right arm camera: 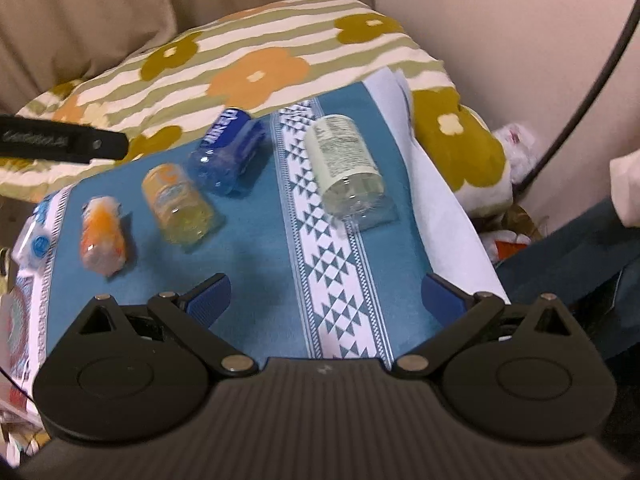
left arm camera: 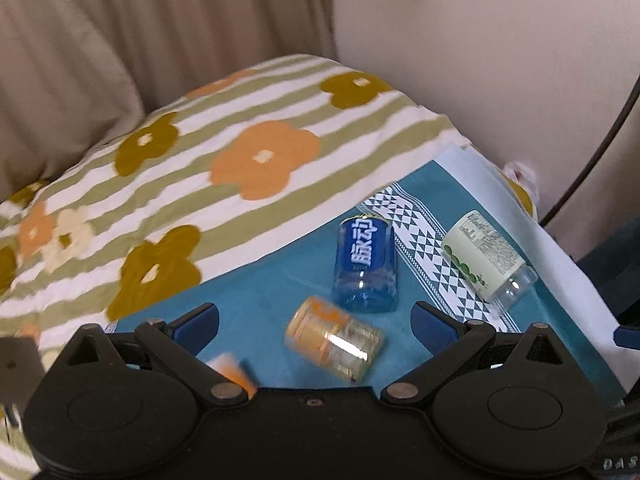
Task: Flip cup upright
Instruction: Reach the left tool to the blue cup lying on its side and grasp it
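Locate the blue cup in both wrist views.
Left wrist: the blue cup lies on its side right of centre, just above the yellow cup.
Right wrist: the blue cup lies upper left of centre, up and right of the yellow cup.
Shared landmark: the white triangle-patterned band, right of it in both.

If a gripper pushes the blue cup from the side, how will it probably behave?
The blue cup lies on its side on the teal cloth, so its round wall probably lets it roll. It looks like thin clear plastic with nothing visible inside, so likely light and easy to dent. The cloth seems to lie over soft bedding, which may damp rolling.
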The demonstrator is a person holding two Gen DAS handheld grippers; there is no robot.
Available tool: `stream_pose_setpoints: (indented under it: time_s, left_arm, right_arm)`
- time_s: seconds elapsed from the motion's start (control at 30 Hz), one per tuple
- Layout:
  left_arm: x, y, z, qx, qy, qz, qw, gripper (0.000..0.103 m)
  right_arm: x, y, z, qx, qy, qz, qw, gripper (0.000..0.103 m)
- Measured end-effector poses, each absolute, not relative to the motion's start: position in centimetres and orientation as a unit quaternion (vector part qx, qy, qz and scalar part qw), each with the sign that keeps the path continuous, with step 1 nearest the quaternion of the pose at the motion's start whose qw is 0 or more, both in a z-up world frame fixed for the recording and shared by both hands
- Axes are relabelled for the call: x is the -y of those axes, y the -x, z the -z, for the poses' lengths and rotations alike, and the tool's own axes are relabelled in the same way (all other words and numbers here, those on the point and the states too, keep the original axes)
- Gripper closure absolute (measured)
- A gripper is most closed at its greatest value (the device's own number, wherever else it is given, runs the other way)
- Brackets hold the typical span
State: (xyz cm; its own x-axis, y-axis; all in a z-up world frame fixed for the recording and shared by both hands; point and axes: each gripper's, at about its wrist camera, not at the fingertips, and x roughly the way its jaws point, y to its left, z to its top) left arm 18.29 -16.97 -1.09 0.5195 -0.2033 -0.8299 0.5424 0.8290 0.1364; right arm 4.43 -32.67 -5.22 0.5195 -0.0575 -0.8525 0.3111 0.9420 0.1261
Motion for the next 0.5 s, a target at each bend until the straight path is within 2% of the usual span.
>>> stream_pose_setpoints:
  time_s: [0.33,0.5]
  left_arm:
    - [21.6,-25.0,6.3,-0.481,-0.215,0.272,0.805,0.0]
    - [23.2,-27.2,9.1,-0.513,-0.219,0.284,0.78,0.007]
  right_arm:
    - [32.9,-6.7,8.0,-0.502,-0.138,0.132,0.844,0.0]
    - [33.1,-7.8,9.0,-0.517,-0.137,0.137,0.834,0.0]
